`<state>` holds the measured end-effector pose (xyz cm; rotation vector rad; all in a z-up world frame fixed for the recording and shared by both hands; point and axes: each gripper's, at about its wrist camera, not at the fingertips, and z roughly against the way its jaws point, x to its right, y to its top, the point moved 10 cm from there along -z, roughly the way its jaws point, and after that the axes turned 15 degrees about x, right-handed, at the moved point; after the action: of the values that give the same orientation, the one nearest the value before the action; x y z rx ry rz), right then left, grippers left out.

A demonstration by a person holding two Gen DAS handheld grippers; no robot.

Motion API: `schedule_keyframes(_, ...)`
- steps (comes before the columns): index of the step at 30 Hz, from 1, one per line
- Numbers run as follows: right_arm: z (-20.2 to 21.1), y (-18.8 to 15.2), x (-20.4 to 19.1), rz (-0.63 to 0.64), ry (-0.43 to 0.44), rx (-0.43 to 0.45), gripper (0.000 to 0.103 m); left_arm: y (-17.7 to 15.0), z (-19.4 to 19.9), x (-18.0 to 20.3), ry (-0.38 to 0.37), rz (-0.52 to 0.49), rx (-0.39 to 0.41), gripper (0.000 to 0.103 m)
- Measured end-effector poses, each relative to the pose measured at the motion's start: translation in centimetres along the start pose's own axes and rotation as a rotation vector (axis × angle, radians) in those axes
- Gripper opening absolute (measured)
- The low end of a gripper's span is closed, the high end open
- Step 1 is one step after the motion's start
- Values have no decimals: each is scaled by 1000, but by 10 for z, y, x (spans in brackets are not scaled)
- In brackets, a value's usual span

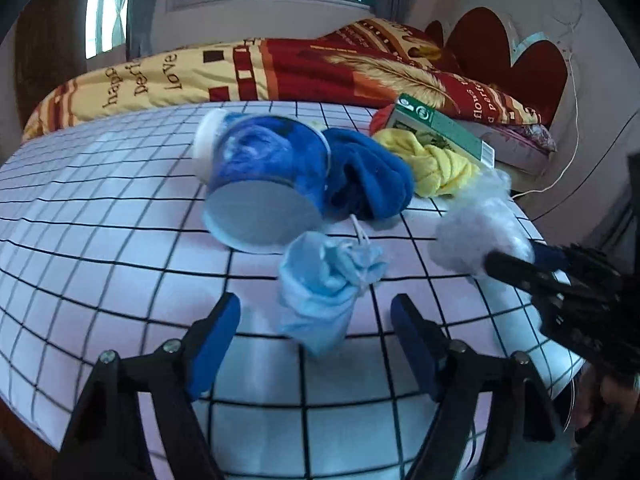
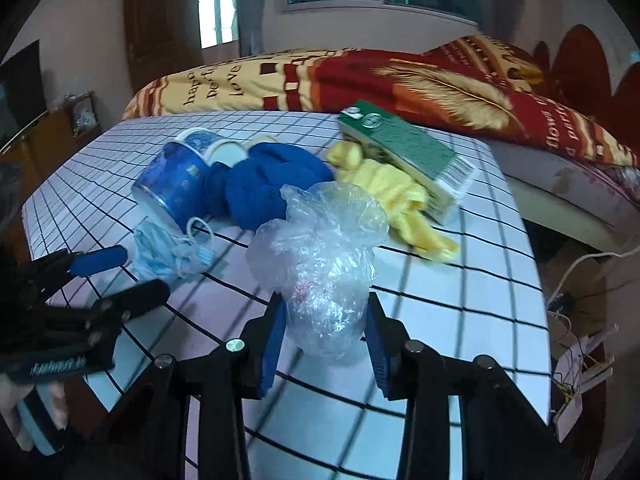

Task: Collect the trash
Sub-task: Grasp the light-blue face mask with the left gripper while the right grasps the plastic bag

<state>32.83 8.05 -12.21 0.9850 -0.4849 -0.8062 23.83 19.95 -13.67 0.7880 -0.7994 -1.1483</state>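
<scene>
On the table (image 1: 100, 248): white cloth with a black grid, filling the lower part of both views.
Left gripper (image 1: 316, 336): jaws apart at bottom centre of its own view, blue pads (image 1: 212, 344) on either side of the face mask without pressing it.
Face mask (image 1: 324, 292): crumpled, pale blue, lying on the cloth between those pads (ear loop trailing toward the cup).
Right gripper (image 2: 325, 340): closed on the plastic bag, pads against both its sides, lower centre of its view.
Plastic bag (image 2: 320, 264): clear, scrunched, bulging above the pads.
Paper cup (image 1: 264, 184): blue, tipped on its side, centre frame.
Blue cloth (image 1: 368, 184): bunched just right of the cup, touching it.
Yellow cloth (image 1: 436, 168): knotted, right of the blue one.
Green box (image 1: 444, 130): resting partly on the yellow cloth, upper right.
Bed (image 1: 280, 68): red-and-yellow cover, behind the table.
</scene>
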Motion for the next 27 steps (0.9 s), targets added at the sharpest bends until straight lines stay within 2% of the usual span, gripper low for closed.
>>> schedule_keyframes(3, 4, -5, 9, -6, -26, -1, 41, -1, -6, 3, -8, 7, -14, 67)
schedule_keyframes(6, 7, -8, 18, -35, -45, 2, 41, -2, -9, 5, -3, 3, -18, 49)
schedule_keyframes(8, 10, -9, 22, -55, -49, 8, 41, -1, -9, 5, -6, -4, -12, 29)
schedule_keyframes(10, 13, -10, 24, -62, -51, 11, 41, -1, -8, 3, 2, -2, -3, 23)
schedule_keyframes(16, 30, -16, 28, -70, -61, 31, 41, -2, 8, 5, -8, 25, 15, 19)
schedule_keyframes(27, 87, -21, 48, -109, -107, 86, 41, -4, 52, 47, -43, -32, 52, 19)
